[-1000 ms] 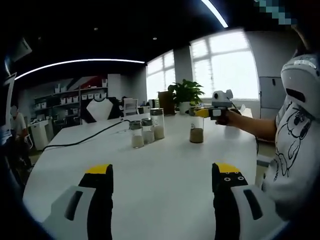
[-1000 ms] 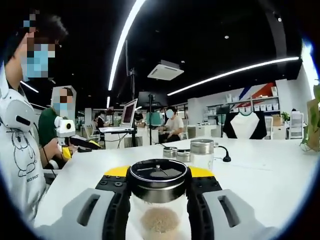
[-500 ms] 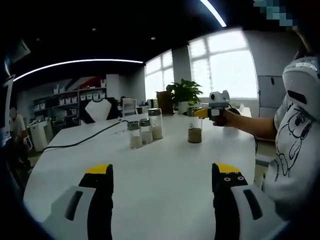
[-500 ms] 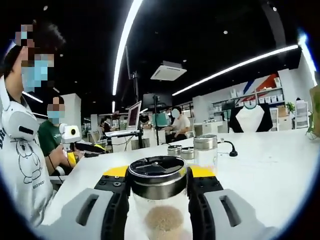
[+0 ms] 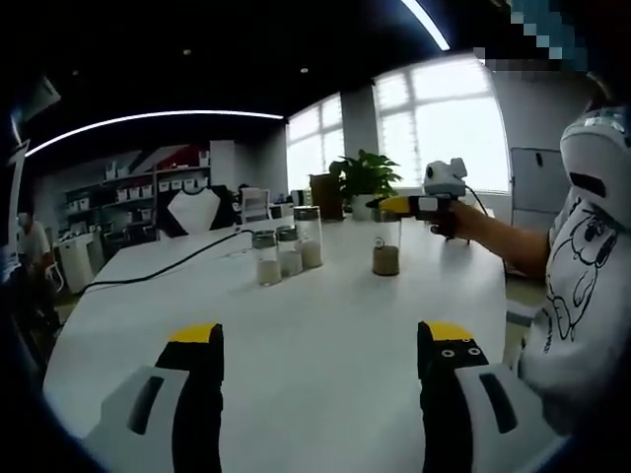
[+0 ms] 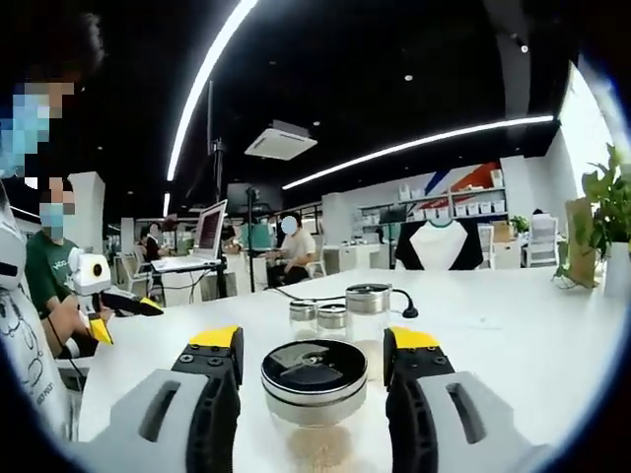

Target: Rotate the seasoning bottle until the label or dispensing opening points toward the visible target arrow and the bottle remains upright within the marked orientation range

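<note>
We are holding the right claw released around the upright seasoning bottle on the tabletop, jaws standing clear of its lid.

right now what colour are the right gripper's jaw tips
Yellow tips on black jaws, clearest in the right gripper view, either side of the bottle.

Grey grippers, yellow-tipped blk jaws
</note>
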The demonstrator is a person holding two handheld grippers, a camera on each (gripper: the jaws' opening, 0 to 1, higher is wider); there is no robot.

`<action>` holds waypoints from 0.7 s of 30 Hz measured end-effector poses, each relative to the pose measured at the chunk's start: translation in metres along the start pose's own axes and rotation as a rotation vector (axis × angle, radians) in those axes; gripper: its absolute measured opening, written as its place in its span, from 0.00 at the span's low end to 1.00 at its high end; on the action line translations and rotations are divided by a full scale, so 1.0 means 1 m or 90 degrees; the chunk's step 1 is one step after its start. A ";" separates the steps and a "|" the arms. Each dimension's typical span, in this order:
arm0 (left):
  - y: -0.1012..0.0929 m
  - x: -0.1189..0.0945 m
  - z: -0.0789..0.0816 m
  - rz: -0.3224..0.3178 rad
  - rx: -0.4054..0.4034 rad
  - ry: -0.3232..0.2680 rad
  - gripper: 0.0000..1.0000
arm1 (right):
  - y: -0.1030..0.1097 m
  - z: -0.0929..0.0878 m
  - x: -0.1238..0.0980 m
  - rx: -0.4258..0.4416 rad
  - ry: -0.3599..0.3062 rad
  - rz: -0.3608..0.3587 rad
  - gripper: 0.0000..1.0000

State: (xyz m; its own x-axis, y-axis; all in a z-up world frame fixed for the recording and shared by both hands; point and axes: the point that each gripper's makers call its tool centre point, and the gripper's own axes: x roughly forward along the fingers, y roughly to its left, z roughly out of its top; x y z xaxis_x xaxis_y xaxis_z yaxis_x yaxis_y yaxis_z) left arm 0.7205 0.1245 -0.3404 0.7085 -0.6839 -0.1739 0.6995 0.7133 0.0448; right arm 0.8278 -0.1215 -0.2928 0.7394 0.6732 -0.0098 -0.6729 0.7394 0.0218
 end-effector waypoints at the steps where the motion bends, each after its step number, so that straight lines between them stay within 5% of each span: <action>1: 0.000 -0.001 0.001 -0.001 0.000 -0.003 0.85 | -0.001 -0.002 0.001 -0.007 0.006 -0.002 0.54; 3: 0.000 -0.001 0.002 -0.001 0.000 -0.005 0.85 | -0.002 -0.010 0.000 -0.030 0.041 0.004 0.42; 4: 0.000 -0.001 0.002 -0.001 0.000 -0.005 0.85 | -0.004 -0.002 0.002 -0.025 0.016 -0.003 0.42; 21: 0.002 0.001 -0.004 -0.002 -0.006 0.004 0.84 | 0.004 -0.002 0.000 -0.027 0.027 0.060 0.41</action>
State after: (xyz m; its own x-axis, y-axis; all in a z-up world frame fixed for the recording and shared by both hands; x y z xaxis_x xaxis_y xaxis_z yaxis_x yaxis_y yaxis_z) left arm 0.7221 0.1260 -0.3444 0.7060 -0.6850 -0.1799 0.7006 0.7127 0.0354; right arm 0.8254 -0.1186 -0.2948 0.6720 0.7387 -0.0524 -0.7402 0.6721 -0.0185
